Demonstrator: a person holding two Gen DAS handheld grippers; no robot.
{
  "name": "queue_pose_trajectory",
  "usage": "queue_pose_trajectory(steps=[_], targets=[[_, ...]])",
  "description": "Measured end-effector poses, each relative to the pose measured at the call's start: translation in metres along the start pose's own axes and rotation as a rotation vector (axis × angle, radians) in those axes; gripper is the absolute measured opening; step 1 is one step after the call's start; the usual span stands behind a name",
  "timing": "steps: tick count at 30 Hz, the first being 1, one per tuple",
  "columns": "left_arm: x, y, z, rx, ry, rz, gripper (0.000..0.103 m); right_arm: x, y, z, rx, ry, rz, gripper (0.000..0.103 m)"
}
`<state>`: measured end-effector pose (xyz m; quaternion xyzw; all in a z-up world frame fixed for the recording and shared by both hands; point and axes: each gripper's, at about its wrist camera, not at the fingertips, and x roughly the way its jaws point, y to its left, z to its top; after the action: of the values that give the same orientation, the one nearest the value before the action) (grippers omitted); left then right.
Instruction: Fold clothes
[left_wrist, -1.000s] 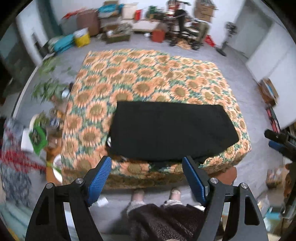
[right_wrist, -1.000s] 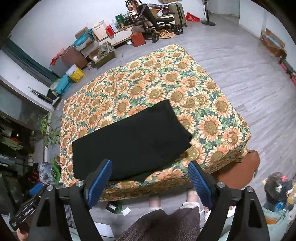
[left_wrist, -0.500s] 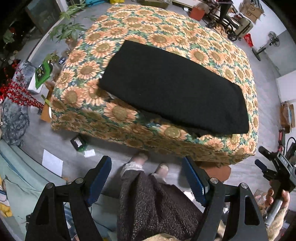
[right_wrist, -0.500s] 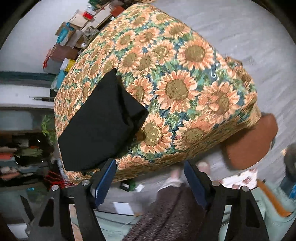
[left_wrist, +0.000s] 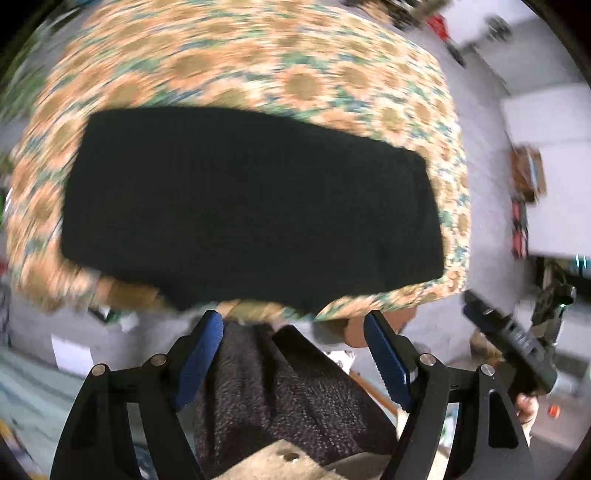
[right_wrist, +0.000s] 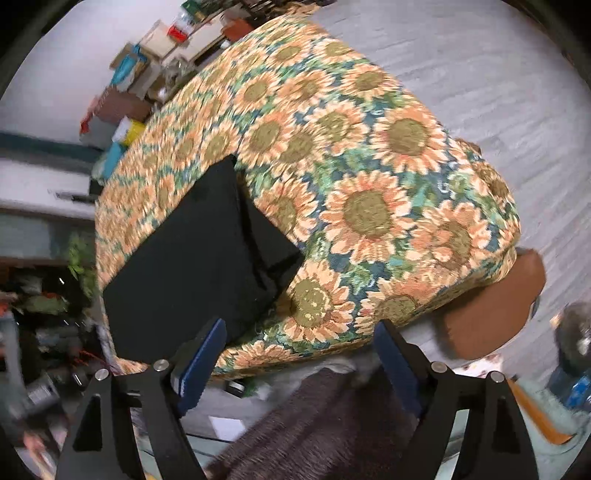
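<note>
A black garment (left_wrist: 251, 206) lies folded flat in a long rectangle on the sunflower-print table (left_wrist: 303, 77), near its front edge. In the right wrist view the same black garment (right_wrist: 192, 266) covers the left front part of the sunflower table (right_wrist: 369, 206). My left gripper (left_wrist: 295, 325) hangs open above the front edge, with nothing between its blue pads. My right gripper (right_wrist: 299, 332) is open too, held off the table's front right side. The right gripper's body (left_wrist: 513, 339) shows at the right edge of the left wrist view.
A person's dark fuzzy skirt (left_wrist: 280, 391) fills the space below both grippers. A brown stool (right_wrist: 491, 314) sticks out under the table's right corner. Boxes and bags (right_wrist: 147, 74) line the far wall. Plants and clutter (right_wrist: 55, 288) stand at the left.
Both cameras have swung and come nearer the table's front edge; the left view is motion-blurred. The garment lies as before, and both grippers stay open.
</note>
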<state>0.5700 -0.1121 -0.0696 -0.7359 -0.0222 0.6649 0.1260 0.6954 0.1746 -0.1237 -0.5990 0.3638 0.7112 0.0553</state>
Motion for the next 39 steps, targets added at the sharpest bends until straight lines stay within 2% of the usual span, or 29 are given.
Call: queue_pose_trajectory(steps=[6,9,11,13,15,17,21,26,35,36,39], targets=[[0.028,-0.051,0.05,0.039,0.106,-0.043,0.079,0.026,0.015,0.012,-0.058,0.076,0.01,0.085],[0.046,-0.076,0.068,0.049,0.128,-0.022,0.079,0.04,0.016,0.027,-0.112,0.107,0.019,0.085],[0.059,-0.088,0.079,0.005,0.143,-0.025,0.079,0.052,0.015,0.038,-0.143,0.135,0.022,0.085],[0.07,-0.1,0.091,-0.033,0.153,-0.06,0.079,0.06,0.014,0.046,-0.183,0.163,0.061,0.085],[0.081,-0.113,0.103,-0.056,0.151,-0.054,0.079,0.067,0.01,0.052,-0.19,0.183,0.103,0.085],[0.09,-0.126,0.116,-0.087,0.128,-0.011,0.079,0.076,0.005,0.057,-0.187,0.209,0.146,0.085],[0.112,-0.147,0.135,-0.122,0.129,0.022,0.079,0.086,-0.009,0.061,-0.154,0.255,0.223,0.085],[0.144,-0.175,0.143,-0.033,0.131,0.217,0.079,0.087,-0.013,0.062,-0.18,0.262,0.244,0.085],[0.181,-0.2,0.148,0.033,0.206,0.48,0.08,0.08,-0.031,0.058,-0.166,0.258,0.248,0.085],[0.183,-0.201,0.148,0.038,0.213,0.495,0.079,0.078,-0.032,0.058,-0.166,0.254,0.248,0.085],[0.182,-0.198,0.15,0.041,0.222,0.47,0.078,0.074,-0.034,0.058,-0.169,0.238,0.259,0.085]])
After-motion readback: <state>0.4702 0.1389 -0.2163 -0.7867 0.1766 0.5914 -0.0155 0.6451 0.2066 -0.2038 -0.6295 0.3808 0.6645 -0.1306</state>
